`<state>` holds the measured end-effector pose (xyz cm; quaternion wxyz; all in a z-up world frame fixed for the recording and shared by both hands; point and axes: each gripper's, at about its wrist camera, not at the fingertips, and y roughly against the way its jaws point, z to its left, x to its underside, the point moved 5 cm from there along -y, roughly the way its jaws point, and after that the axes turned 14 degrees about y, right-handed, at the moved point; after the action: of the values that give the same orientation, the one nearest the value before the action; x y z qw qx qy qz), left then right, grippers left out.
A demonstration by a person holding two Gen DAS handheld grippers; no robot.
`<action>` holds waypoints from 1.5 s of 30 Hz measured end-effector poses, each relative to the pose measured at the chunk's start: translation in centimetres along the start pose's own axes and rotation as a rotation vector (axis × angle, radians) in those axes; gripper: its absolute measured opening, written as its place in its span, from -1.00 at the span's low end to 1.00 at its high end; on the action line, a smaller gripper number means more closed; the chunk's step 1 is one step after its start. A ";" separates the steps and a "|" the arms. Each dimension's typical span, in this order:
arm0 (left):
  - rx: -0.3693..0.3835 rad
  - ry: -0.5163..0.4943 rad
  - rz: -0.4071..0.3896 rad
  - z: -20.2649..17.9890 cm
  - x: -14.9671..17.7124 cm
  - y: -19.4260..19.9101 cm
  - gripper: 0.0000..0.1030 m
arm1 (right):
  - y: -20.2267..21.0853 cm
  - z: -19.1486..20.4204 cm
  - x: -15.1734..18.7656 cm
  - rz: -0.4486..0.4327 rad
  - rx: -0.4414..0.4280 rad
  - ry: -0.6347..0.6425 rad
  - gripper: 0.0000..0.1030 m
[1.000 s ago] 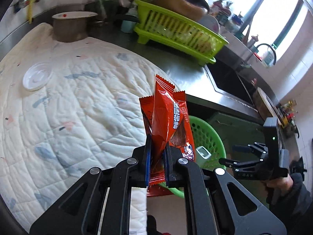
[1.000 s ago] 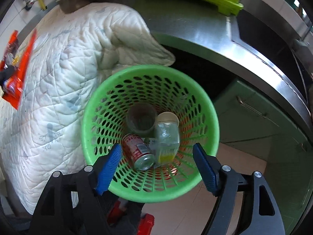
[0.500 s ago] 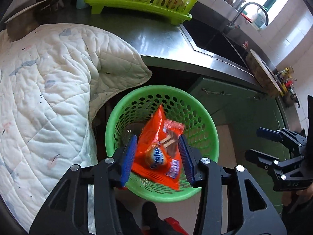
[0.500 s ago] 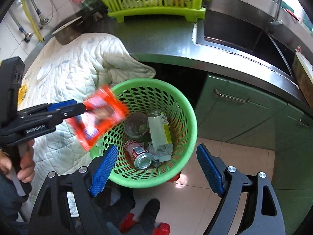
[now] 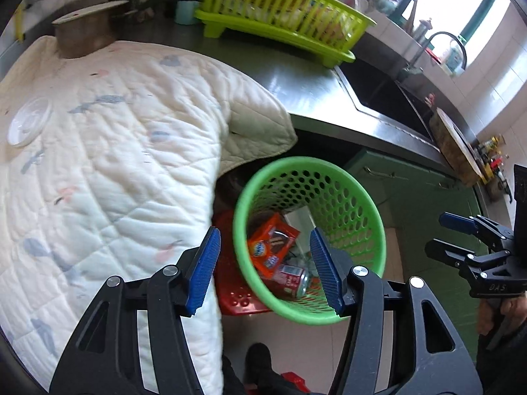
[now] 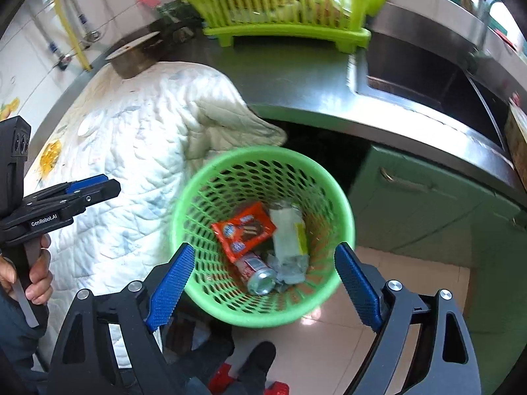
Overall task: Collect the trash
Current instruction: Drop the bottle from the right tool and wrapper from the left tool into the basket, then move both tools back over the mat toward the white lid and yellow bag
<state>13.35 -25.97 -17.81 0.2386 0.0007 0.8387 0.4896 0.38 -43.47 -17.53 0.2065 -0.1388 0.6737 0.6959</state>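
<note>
The green perforated basket stands on the floor beside the quilt-covered counter. Inside it lie an orange snack wrapper, a red can and a crumpled clear bottle. My left gripper is open and empty above the basket's near rim; it also shows in the right wrist view. My right gripper is open and empty above the basket; it also shows in the left wrist view. A clear plastic lid lies on the quilt.
The white quilt drapes over the steel counter. A lime dish rack, a lidded pot and the sink sit behind. A red stool stands under the basket. Green cabinets are to the right.
My left gripper opened wide and let go of the orange wrapper, which dropped to the bottom of the basket. Both grippers pulled back and up a little.
</note>
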 end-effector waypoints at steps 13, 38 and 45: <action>-0.123 0.164 -0.164 10.6 -2.2 7.4 0.24 | -1.8 8.8 -9.4 -0.065 -0.096 0.230 0.65; -0.324 0.500 -0.318 29.9 -1.1 15.1 0.33 | -13.9 30.3 -27.3 -0.075 -0.293 0.504 0.44; -0.366 0.542 -0.343 33.2 -1.4 16.1 0.33 | -18.4 32.4 -30.0 -0.046 -0.289 0.456 0.28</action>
<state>24.13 9.34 -17.47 0.0824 -0.3122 0.7578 0.5670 38.14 -14.12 -17.90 0.0431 -0.3355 0.5930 0.7307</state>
